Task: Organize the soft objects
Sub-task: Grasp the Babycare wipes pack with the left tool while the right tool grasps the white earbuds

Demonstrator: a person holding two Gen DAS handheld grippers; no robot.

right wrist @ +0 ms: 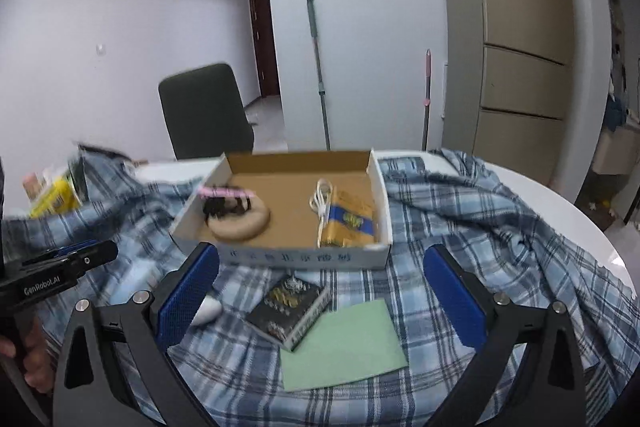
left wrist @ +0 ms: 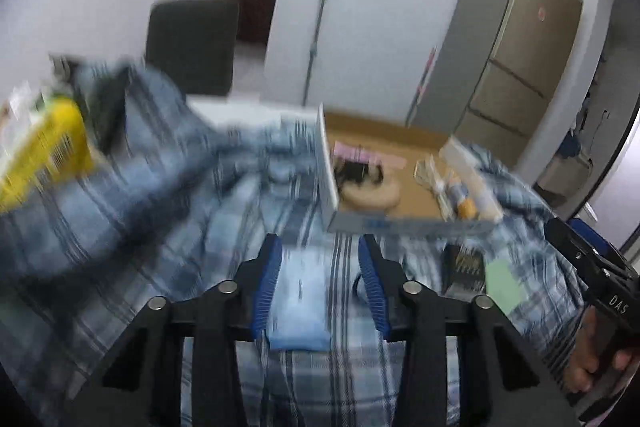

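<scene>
My left gripper (left wrist: 319, 247) points down at the blue plaid cloth (left wrist: 168, 211) that covers the table. A flat light-blue pad (left wrist: 296, 307) lies between its blue fingers, against the left finger and apart from the right one; the view is blurred. My right gripper (right wrist: 322, 297) stands wide open over a small black box (right wrist: 288, 307) and a green sheet (right wrist: 344, 343), holding nothing. Behind them sits an open cardboard tray (right wrist: 280, 255) with a beige soft ring (right wrist: 240, 223), black hair ties, a pink item (right wrist: 226, 191), a white cable (right wrist: 322, 201) and a yellow-blue pack (right wrist: 350, 223).
A yellow packet (left wrist: 44, 155) lies at the far left on the cloth. A white oval thing (right wrist: 206, 309) rests by the right gripper's left finger. A dark chair (right wrist: 204, 111) stands behind the round white table (right wrist: 560, 195); mops and a tall fridge (right wrist: 520, 47) stand further back.
</scene>
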